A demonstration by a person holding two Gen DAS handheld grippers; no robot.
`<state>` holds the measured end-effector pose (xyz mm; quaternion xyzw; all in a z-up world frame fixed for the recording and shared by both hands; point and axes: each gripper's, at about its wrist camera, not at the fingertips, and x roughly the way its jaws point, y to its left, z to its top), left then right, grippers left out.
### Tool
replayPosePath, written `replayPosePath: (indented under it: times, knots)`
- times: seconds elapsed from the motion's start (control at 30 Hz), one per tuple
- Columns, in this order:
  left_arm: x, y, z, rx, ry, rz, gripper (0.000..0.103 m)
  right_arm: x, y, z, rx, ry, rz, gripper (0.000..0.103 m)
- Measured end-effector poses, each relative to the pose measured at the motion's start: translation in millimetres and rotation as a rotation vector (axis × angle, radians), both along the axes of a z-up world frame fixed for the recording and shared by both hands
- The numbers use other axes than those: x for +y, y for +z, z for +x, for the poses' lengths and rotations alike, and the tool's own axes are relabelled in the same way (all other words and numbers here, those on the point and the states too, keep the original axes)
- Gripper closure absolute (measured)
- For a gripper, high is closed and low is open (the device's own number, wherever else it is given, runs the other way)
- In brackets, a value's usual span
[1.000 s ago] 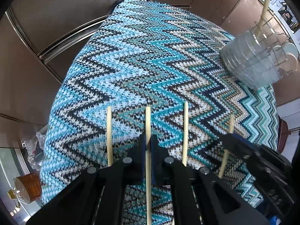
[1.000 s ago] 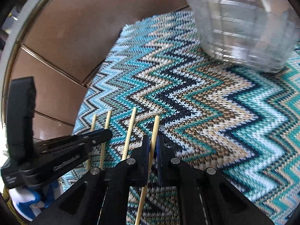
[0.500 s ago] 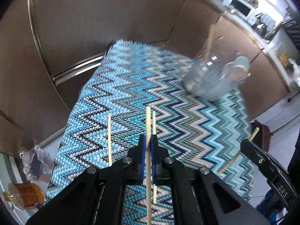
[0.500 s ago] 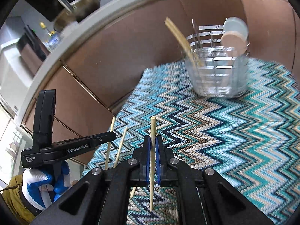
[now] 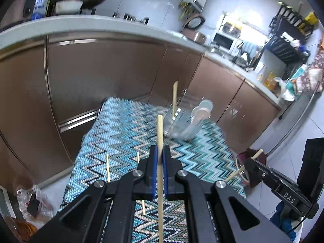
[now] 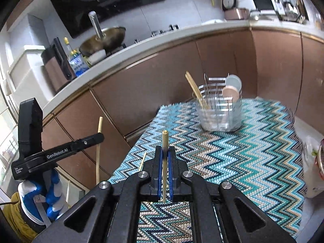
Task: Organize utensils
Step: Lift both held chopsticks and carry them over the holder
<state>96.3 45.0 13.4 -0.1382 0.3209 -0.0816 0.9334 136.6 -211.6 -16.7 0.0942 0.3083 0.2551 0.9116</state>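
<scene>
Plainly, left gripper (image 6: 95, 138) reads "GenRobot.AI" — right gripper (image 5: 252, 162) reads "DAS".

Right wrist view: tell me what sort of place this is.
A home kitchen, most likely. A wok sits on the counter under a dark range hood, brown cabinets run below, and a microwave stands further along.

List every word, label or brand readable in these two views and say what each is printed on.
"GenRobot.AI": on the side of the left gripper, seen from the right wrist.
"DAS": on the body of the right gripper, seen from the left wrist.
Small white print at the left gripper's rear end: too small to read.
Blue bottle label on the counter: blurred, unreadable.
</scene>
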Motion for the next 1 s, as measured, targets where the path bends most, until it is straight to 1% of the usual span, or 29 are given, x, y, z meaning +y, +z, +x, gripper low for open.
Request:
replayPosePath:
  times: [0.23, 0.3, 0.37, 0.53, 0.6, 0.7, 0.87, 1.0]
  knots:
    - [-7.4, 32.0, -9.8, -0.136, -0.002, -0.004, 0.098, -10.9, 32.3, -8.0, -0.097, -0.025, 0.006, 0.098]
    - [-10.5, 41.3, -3.0, -0.173, -0.003, -0.003, 0.098, -13.6, 41.3, -2.1, -0.124, -0.035, 0.010, 0.098]
    - [-12.3, 48.6, 6.3, -0.192, -0.007, -0.013, 0.098, -15.4, 50.8, 6.0, -0.152, -0.046, 0.006, 0.098]
    - [-20.2, 66.0, 49.4, -0.247, -0.010, -0.039, 0.098, -18.7, 69.7, 31.5, -0.215, -0.065, 0.000, 0.098]
    - [-23.9, 73.5, 72.4, -0.280, -0.010, -0.063, 0.098, -20.4, 77.0, 46.8, -0.242, -0.070, 0.000, 0.098]
    - [-33.7, 79.5, 105.8, -0.317, -0.006, -0.065, 0.098, -24.7, 86.2, 70.4, -0.277, -0.076, -0.002, 0.098]
    - [-48.0, 75.3, 164.7, -0.348, 0.008, -0.082, 0.098, -34.5, 92.9, 116.1, -0.320, -0.085, 0.013, 0.098]
    - [-56.3, 67.8, 206.8, -0.379, 0.029, -0.106, 0.098, -37.5, 85.6, 150.4, -0.330, -0.082, 0.010, 0.098]
